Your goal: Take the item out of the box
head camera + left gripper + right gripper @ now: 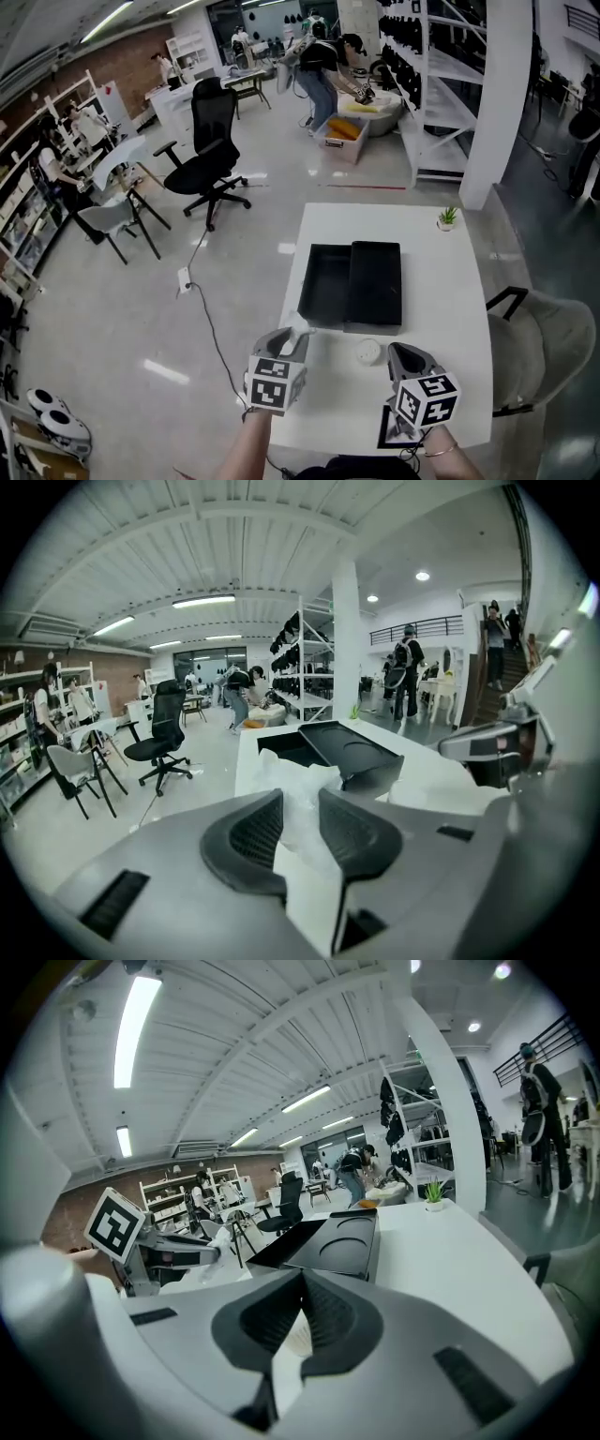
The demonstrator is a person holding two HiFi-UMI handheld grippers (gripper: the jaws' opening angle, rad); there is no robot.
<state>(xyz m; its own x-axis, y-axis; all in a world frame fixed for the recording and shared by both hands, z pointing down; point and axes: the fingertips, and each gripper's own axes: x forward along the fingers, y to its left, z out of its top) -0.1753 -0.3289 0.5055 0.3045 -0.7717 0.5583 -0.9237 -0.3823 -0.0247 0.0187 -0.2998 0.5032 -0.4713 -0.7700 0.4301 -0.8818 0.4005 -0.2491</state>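
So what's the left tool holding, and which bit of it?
The left tool pinches crumpled white wrapping by one end; the rest bunches out beyond its jaws.

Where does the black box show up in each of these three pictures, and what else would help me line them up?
Head view: black box near the picture's centre.
Left gripper view: black box at centre, beyond the white wrapping.
Right gripper view: black box just left of centre.
Shared landmark: the small potted plant behind the box, in all three.

Open box [326, 281] and lid [375, 283] block table [450, 309] centre; right side free.
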